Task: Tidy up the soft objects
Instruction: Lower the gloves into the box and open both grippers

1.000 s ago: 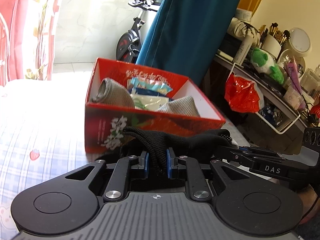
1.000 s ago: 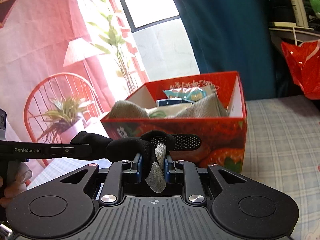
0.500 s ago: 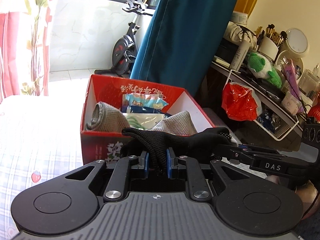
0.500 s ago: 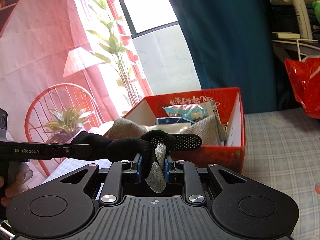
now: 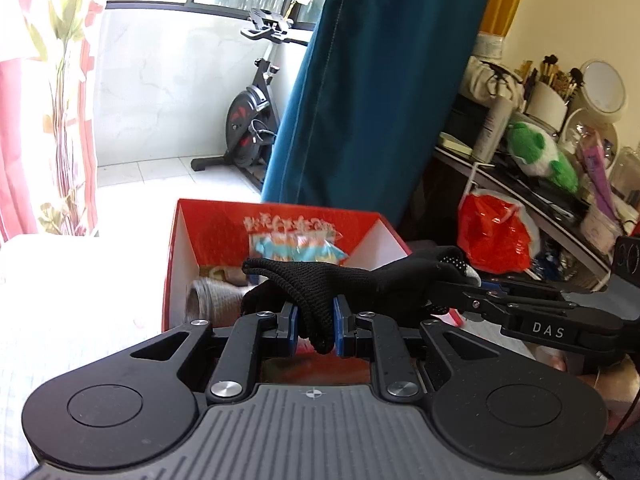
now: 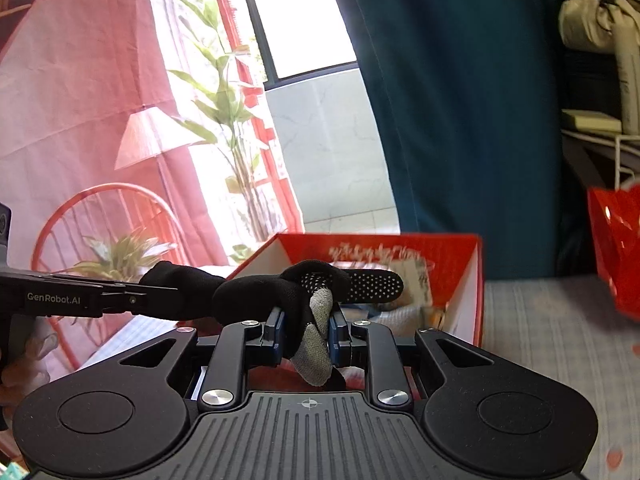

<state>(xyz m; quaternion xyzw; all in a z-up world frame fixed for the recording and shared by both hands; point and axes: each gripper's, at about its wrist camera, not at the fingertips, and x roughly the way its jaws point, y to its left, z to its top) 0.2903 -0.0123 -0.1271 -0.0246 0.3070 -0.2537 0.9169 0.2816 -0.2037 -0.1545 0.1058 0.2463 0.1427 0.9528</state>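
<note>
2 grippers, left gripper (image 5: pixel 314 325) and right gripper (image 6: pixel 307 335), each pinch an end of the black glove (image 5: pixel 340 280) above the red box (image 5: pixel 176 264), so we should lower together, level, before releasing.

Black left gripper (image 5: pixel 314 320), right gripper (image 6: pixel 307 332): blue-padded fingers (image 5: pixel 291 322), silver screws, ribbed grey base.

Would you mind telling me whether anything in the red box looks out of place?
Nothing stands out. The red box sits upright holding rolled grey cloths and packets; the black glove is clamped between both grippers, above the box.
</note>
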